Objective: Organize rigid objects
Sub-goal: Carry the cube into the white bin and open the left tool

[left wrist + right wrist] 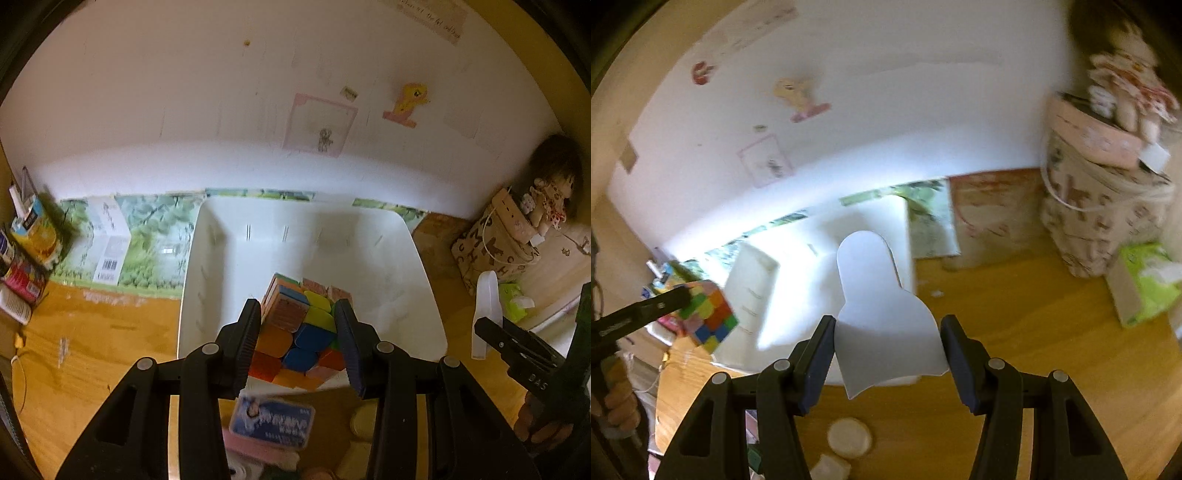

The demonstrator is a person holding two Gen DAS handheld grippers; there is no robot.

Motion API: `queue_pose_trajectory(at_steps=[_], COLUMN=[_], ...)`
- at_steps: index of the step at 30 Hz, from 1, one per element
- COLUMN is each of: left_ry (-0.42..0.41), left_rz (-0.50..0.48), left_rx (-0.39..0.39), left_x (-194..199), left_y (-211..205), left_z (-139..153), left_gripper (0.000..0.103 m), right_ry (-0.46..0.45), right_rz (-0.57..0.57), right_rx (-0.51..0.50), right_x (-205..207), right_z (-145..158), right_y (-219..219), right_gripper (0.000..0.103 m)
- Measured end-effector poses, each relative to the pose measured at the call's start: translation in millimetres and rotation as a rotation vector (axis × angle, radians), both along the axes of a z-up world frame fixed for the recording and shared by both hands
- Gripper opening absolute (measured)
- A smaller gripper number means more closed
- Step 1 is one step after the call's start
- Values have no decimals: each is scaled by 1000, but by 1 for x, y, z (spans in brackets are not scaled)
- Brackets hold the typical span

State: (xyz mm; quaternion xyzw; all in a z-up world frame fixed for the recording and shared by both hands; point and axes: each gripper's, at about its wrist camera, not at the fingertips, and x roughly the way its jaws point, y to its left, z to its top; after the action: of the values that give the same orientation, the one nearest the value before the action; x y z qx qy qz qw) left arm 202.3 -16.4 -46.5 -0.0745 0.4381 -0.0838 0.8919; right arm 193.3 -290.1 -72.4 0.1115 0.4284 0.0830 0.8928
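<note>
So my left claw (299,343) was clamped on the puzzle cube (301,325), held over the white bin (424,258) on the bench (92,350). Right claw (888,354) gripped a white scraper (882,314). Best bet, I figured: lower the cube well inside before letting go, so it wouldn't bounce.

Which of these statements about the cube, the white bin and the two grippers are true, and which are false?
1. The left gripper holds a multicoloured puzzle cube. True.
2. The cube rests on the floor of the white bin. False: it is held in the fingers above the bin.
3. The right gripper holds a white, bottle-shaped plastic piece. True.
4. The bin is full of objects. False: the visible part of its inside is bare.
5. A green tissue pack lies on the wooden table. True.
</note>
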Motion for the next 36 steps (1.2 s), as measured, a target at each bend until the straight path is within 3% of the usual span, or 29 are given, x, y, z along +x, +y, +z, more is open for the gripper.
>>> queue_pose_trajectory(at_steps=[3,4,8,10,11,12,17,24,29,36], left_ry=[-50,-69,-125,-124,-118,-110,-43,-29,-24,-69], left_rz=[-3,-4,-5,-7,-3,4,42,96,143,181], left_rx=[6,5,-7,-13,-20,-22,26,16,19,11], left_x=[4,6,14,19,21,24,29,11,-12,-48], left_y=[-1,-1,-4,-5,-5,-5,-4,8,16,26], left_z=[-3,-3,-4,-8,-11,-14,-28,-23,-10,24], left_gripper=[40,33,33,33,33,33,34,43,46,48], right_ry=[-50,-69,-97,-96,-100,-102,-92,-112,-166,-274], right_rz=[49,66,124,143,152,162,187,191,193,199], right_rx=[9,10,13,29,39,48,27,32,32,28], right_x=[5,8,18,25,29,29,35,24,0,-40], right_z=[1,1,-7,-13,-15,-15,-20,-10,13,49], right_y=[9,13,26,30,31,34,45,47,47,44], right_gripper=[58,58,58,57,47,46,46,46,59,68])
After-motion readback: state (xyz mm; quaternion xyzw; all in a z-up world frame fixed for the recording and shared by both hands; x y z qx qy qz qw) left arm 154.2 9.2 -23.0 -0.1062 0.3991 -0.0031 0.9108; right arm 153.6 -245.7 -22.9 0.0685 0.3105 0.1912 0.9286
